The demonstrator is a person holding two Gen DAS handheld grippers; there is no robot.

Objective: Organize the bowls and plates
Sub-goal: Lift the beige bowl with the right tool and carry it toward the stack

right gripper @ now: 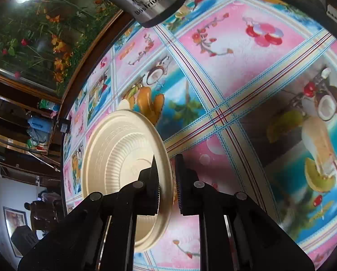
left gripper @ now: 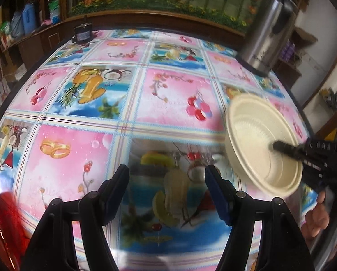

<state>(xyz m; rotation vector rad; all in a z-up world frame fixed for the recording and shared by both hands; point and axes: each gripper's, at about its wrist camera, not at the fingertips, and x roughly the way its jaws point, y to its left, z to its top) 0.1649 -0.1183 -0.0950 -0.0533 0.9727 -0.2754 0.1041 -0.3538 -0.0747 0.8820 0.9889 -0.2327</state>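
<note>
A cream disposable bowl (left gripper: pixel 258 140) hangs tilted above the right side of the table, and my right gripper (left gripper: pixel 279 146) is shut on its rim, one finger reaching inside. In the right wrist view the same bowl (right gripper: pixel 114 149) stands almost on edge, its rim pinched by my right gripper (right gripper: pixel 167 180). My left gripper (left gripper: pixel 167 178) hovers open over the patterned tablecloth (left gripper: pixel 168 90), with nothing between its fingers. The bowl is to the right of it and apart from it.
A steel thermos jug (left gripper: pixel 265 29) stands at the table's far right corner, also visible as the jug (right gripper: pixel 146 0) in the right wrist view. A small dark jar (left gripper: pixel 82 33) sits at the far left edge. Something red and blurred (left gripper: pixel 3 221) lies at the near left. A hand (left gripper: pixel 319 216) holds the right gripper.
</note>
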